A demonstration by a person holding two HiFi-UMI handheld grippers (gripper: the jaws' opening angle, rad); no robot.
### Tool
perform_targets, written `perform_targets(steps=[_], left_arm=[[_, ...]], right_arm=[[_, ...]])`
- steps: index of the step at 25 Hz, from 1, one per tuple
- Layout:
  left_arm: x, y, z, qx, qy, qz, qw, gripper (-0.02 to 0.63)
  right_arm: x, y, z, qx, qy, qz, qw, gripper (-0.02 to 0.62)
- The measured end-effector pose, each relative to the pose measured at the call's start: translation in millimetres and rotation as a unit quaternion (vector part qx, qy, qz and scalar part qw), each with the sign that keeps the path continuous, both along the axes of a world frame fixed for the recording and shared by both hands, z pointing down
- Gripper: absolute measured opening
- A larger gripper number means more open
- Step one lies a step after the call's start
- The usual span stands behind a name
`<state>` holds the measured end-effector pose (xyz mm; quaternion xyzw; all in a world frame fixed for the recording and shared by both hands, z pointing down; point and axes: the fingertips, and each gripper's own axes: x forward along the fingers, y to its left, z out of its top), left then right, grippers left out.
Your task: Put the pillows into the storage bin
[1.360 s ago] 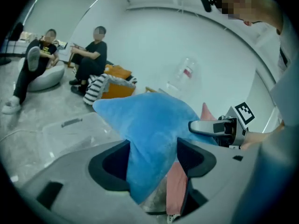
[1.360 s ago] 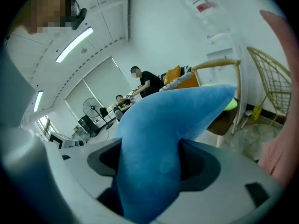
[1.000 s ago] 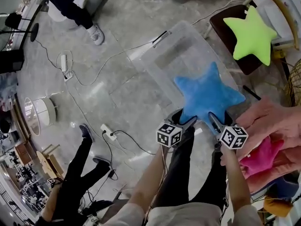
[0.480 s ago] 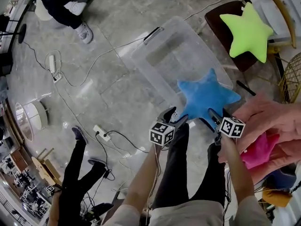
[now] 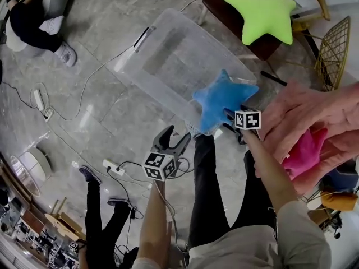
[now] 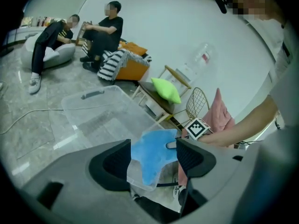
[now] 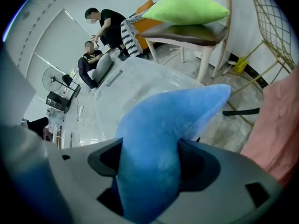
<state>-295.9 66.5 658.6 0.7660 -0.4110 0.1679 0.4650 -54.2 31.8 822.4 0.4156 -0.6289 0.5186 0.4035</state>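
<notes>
Lowered since a second ago, the blue star pillow is held at the storage bin's near corner, pinched by the right gripper (left gripper is pulled away, jaws apart, empty).

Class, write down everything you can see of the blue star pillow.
The blue star pillow is a soft, plush, five-pointed cushion of plain bright blue fabric. It is tilted over the near corner of the clear storage bin, its lowest point at the rim. The right claw is clamped on one point, squeezing it.
</notes>
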Motion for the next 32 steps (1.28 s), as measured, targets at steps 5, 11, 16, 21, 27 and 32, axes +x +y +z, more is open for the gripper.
perform_targets(steps=[5, 11, 16, 21, 27, 32], left_arm=[[3.0, 10.5, 6.3, -0.012, 0.002, 0.001, 0.9999, 0.308], [50.0, 12.3, -2.8, -0.006, 0.036, 0.048, 0.9982, 0.308], [62.8, 19.4, -0.5, -0.003, 0.033, 0.059, 0.9977, 0.307], [76.3, 42.0, 2.9, -0.025, 0.035, 0.054, 0.9976, 0.308], [105.1, 30.9, -2.9, -0.015, 0.035, 0.058, 0.9976, 0.308], [137.3, 5.7, -20.0, 0.020, 0.014, 0.071, 0.9972, 0.308]], right_arm=[[-21.5, 2.1, 21.6, -0.014, 0.024, -0.031, 0.999, 0.358], [-27.8, -1.4, 54.8, -0.005, 0.043, -0.036, 0.998, 0.364], [-28.5, -12.0, 61.8, 0.011, 0.031, -0.039, 0.999, 0.377], [-11.7, 3.3, 45.6, 0.011, 0.036, -0.034, 0.999, 0.376], [-7.3, 1.2, -5.8, 0.064, -0.012, -0.046, 0.997, 0.377], [-16.5, -3.8, -81.7, 0.145, -0.070, -0.069, 0.984, 0.377]])
